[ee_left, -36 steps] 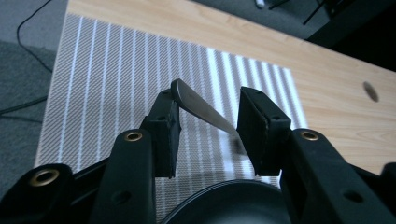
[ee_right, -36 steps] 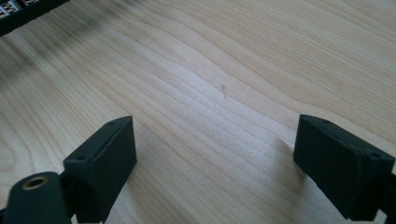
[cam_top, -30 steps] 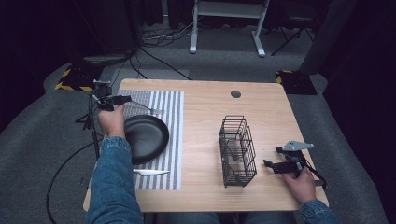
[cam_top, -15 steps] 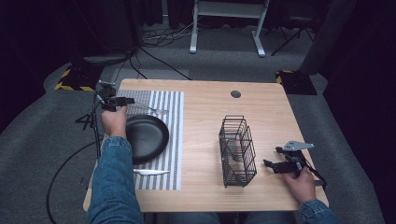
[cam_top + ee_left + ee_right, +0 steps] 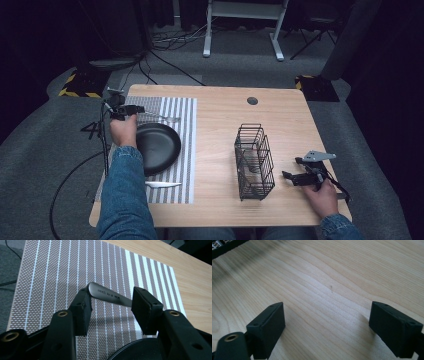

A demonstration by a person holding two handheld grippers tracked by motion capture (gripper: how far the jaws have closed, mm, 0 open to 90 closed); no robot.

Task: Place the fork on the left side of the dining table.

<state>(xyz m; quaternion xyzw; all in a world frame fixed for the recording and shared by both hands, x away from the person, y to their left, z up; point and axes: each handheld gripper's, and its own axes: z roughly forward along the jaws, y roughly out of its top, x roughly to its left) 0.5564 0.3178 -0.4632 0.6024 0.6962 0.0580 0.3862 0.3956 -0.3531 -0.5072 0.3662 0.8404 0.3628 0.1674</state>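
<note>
A metal utensil (image 5: 159, 118) lies across the back of the striped placemat (image 5: 186, 150), just behind a black plate (image 5: 159, 145). My left gripper (image 5: 133, 109) is at the utensil's handle end. In the left gripper view the engraved handle (image 5: 110, 296) runs across the gap between the jaws. My left gripper (image 5: 110, 303) is open, with the handle's tip by the left pad (image 5: 83, 307). My right gripper (image 5: 293, 168) rests low over bare wood at the front right. It is open (image 5: 327, 322) with nothing between its jaws.
A black wire basket (image 5: 254, 160) stands on the wooden table (image 5: 225, 115), left of my right gripper. A white utensil (image 5: 162, 184) lies on the placemat's front part. The plate's rim (image 5: 135, 350) is just below my left jaws. A cable hole (image 5: 252, 100) sits near the back edge.
My left gripper has edged slightly toward the utensil's handle. The right gripper has not moved.
</note>
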